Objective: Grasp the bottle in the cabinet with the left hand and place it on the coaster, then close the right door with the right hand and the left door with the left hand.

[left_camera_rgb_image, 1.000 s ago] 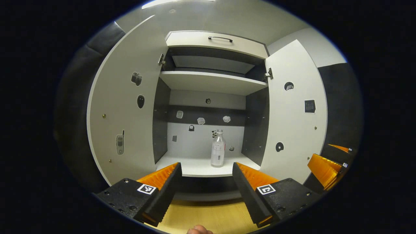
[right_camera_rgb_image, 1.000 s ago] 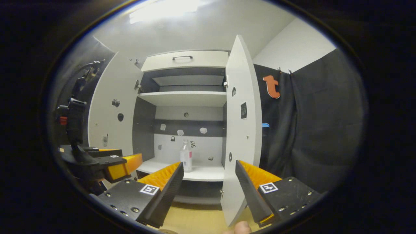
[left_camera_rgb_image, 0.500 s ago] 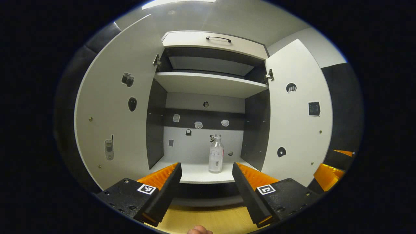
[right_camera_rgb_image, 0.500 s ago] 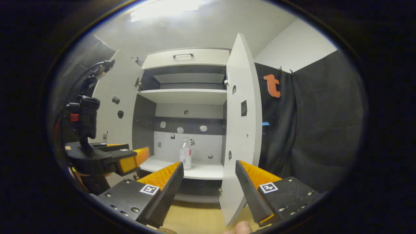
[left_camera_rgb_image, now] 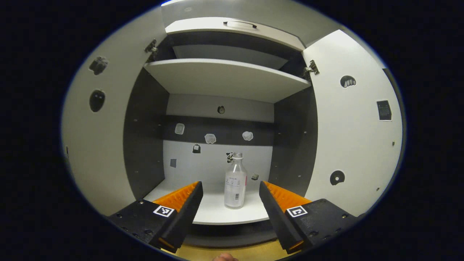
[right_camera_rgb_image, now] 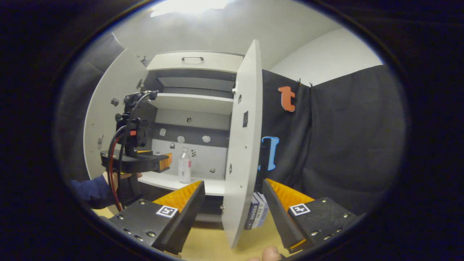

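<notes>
A clear bottle [left_camera_rgb_image: 235,181] with a white label stands upright on the cabinet's lower shelf [left_camera_rgb_image: 214,212]. My left gripper [left_camera_rgb_image: 231,190] is open, its fingers short of the bottle, which shows in the gap between them. In the right gripper view the same bottle [right_camera_rgb_image: 184,169] stands on the shelf, and the left gripper [right_camera_rgb_image: 159,162] hovers just left of it, held by a hand in a dark sleeve. My right gripper [right_camera_rgb_image: 233,190] is open, with the edge of the open right door [right_camera_rgb_image: 241,145] showing between its fingers. The left door [left_camera_rgb_image: 98,145] stands wide open.
An upper shelf [left_camera_rgb_image: 224,76] and a drawer with a handle [left_camera_rgb_image: 239,24] sit above. Small stickers dot the cabinet's back wall and doors. Several books [right_camera_rgb_image: 256,214] stand behind the right door on the wooden tabletop [right_camera_rgb_image: 206,246]. Black cloth hangs at the right.
My left gripper has moved forward toward the cabinet, so the bottle looks larger and nearer. My right gripper has shifted right, bringing the right door's edge between its fingers.
</notes>
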